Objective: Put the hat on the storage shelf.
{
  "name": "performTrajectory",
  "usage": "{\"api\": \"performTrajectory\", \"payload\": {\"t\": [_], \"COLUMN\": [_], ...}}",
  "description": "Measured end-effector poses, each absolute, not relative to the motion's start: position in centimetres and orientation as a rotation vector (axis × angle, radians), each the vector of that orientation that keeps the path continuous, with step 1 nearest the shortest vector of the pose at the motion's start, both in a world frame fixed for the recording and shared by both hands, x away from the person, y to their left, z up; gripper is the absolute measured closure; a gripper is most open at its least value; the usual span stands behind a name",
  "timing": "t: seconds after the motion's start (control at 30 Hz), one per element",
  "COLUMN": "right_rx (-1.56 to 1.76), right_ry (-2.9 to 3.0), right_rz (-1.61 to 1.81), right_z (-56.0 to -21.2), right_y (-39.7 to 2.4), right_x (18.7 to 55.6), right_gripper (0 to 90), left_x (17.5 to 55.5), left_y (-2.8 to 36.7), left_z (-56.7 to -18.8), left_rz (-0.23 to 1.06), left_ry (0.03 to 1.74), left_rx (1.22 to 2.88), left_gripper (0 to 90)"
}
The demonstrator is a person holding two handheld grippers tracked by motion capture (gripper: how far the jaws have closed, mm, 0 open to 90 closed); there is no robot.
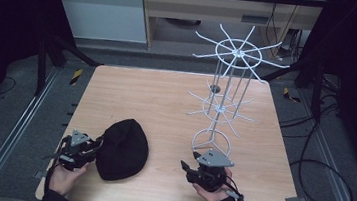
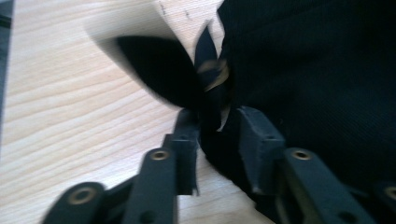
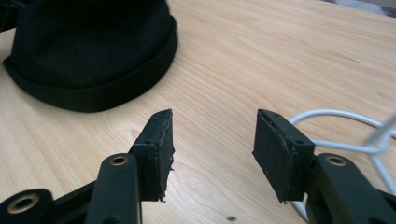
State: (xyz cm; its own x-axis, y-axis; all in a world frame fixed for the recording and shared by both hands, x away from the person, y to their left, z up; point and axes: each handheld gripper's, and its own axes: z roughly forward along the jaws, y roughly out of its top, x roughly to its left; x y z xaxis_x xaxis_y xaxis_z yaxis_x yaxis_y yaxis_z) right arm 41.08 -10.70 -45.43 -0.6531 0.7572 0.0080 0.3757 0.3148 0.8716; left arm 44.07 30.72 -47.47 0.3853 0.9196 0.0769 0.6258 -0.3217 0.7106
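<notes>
From above, the black beanie (image 1: 123,149) lies flat near the table's (image 1: 166,99) front edge, left gripper (image 1: 92,148) touching its side, right gripper (image 1: 185,168) apart by the wire rack (image 1: 221,107). The left gripper view shows jaws part open with hat fabric bunched between them — whether they pinch it, I cannot tell. The right gripper view shows jaws wide and empty; the hat looks soft, light and floppy — best pinched at its folded cuff (image 3: 116,95).

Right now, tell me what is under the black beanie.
The black beanie lies flat on the wooden table; bare wood shows all round it. Its fabric hides anything beneath. The left hand-held gripper has its edge between the jaws.
</notes>
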Motion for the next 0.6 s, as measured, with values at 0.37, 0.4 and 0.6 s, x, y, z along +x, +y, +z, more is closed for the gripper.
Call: {"api": "performTrajectory", "payload": {"t": [0.37, 0.4, 0.6], "right_rx": [1.117, 1.133, 1.233], "right_ry": [2.102, 2.093, 2.026], "right_rz": [1.242, 1.244, 1.221], "right_z": [-45.6, -45.6, -45.6], "right_y": [-14.8, -15.1, -18.1], "right_x": [40.8, 40.8, 40.9], "right_gripper": [43.9, 43.0, 41.2], "left_x": [42.6, 42.5, 41.6], "left_y": [31.1, 31.0, 29.7], "left_z": [-44.8, -44.5, -41.8], "left_rz": [0.665, 0.662, 0.637], "left_ry": [1.313, 1.303, 1.238], "left_rx": [1.927, 1.918, 1.843], "left_gripper": [52.2, 51.7, 48.9]}}
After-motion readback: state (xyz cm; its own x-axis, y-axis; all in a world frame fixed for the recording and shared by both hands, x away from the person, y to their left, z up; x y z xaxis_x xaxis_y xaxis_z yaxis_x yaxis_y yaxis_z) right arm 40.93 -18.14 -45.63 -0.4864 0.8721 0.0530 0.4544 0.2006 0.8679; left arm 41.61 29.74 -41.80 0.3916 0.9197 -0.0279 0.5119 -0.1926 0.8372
